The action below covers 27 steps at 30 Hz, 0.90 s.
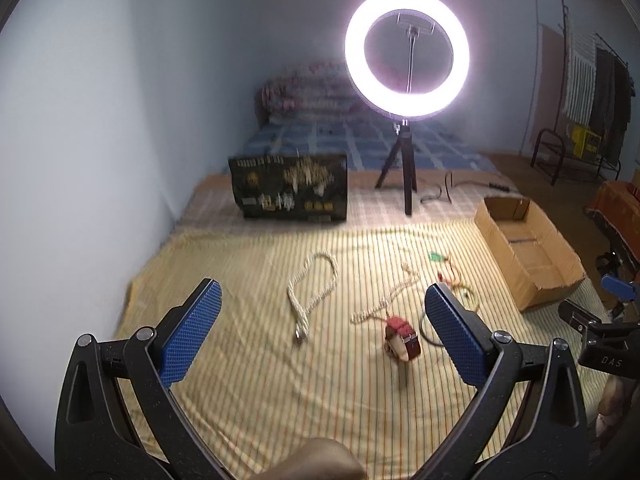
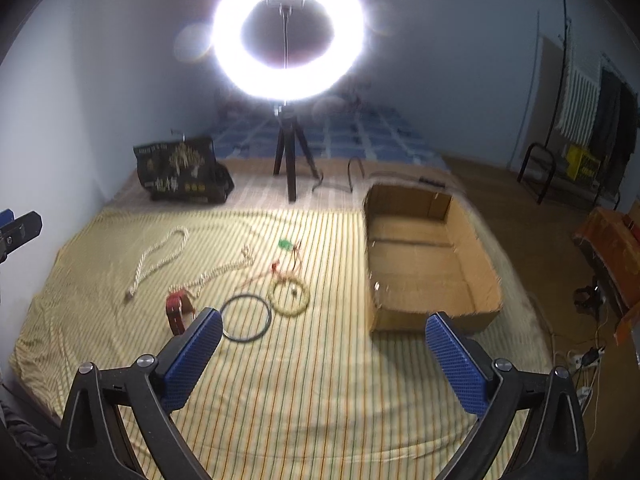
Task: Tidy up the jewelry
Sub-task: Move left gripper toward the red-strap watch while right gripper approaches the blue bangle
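Observation:
Jewelry lies on a yellow striped cloth point(image 2: 280, 380). A thick white bead necklace point(image 1: 316, 288) point(image 2: 160, 258) lies at the left. A thin pearl strand point(image 1: 384, 300) point(image 2: 222, 270) runs beside a red-brown watch point(image 1: 402, 338) point(image 2: 178, 308). A black bangle point(image 2: 245, 318), a gold bangle point(image 2: 291, 298), red cord pieces point(image 2: 280, 270) and a green piece point(image 2: 285, 244) lie nearby. An open cardboard box point(image 1: 524, 248) point(image 2: 424, 264) stands at the right. My left gripper point(image 1: 322, 324) is open and empty above the cloth. My right gripper point(image 2: 324, 350) is open and empty, just left of the box.
A lit ring light on a tripod point(image 1: 406, 56) point(image 2: 288, 36) stands behind the cloth with its cable point(image 2: 352, 178). A dark printed bag point(image 1: 288, 188) point(image 2: 182, 174) stands at the back left. A blue mattress point(image 1: 360, 140), a clothes rack point(image 2: 580, 140) and the wall at left border the area.

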{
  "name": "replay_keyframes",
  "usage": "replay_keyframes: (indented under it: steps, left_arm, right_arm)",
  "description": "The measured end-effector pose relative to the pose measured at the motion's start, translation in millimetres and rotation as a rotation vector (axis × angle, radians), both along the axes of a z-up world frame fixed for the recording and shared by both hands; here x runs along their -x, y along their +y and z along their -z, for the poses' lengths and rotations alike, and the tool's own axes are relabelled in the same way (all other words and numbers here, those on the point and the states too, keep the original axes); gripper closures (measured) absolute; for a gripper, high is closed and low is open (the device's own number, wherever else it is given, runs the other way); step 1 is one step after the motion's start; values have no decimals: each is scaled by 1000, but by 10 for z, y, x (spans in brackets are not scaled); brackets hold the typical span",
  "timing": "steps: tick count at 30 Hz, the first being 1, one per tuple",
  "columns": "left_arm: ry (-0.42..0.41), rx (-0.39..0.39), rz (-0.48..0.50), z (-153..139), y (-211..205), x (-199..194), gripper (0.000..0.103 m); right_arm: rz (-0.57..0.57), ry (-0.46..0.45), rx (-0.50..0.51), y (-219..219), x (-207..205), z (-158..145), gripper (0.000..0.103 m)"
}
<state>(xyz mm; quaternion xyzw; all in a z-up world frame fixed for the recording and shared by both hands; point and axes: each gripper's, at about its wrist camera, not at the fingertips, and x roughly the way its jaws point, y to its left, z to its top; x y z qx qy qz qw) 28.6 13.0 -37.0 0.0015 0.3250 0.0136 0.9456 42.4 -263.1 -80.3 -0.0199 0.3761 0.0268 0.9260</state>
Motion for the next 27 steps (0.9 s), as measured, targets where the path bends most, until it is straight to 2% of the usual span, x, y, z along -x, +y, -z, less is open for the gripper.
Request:
replay_keyframes:
  steps: [5, 9, 13, 20, 23, 25, 27]
  left_arm:
    - [152, 68, 59, 233, 4, -214, 0]
    - [233, 98, 79, 401, -85, -335, 0]
    - [305, 116, 84, 533, -174, -460, 0]
    - [376, 66, 71, 752, -316, -695, 0]
    - [439, 98, 50, 924, -300, -816, 1]
    - [472, 125, 45, 1016, -278, -870, 16]
    - [499, 161, 47, 1095, -267, -921, 18]
  right_arm:
    - [-14, 94, -17, 11, -141, 156, 0]
    - [-27, 195, 7, 88, -326, 330, 0]
    - [-22, 239, -11, 98, -450, 443, 1]
    - [-37, 314, -39, 151, -692, 618, 18]
    - [-34, 353, -67, 120, -794, 749, 29]
    - [-33, 389, -112, 78, -850, 834, 33]
    - [-26, 428, -151, 42, -918, 907, 35]
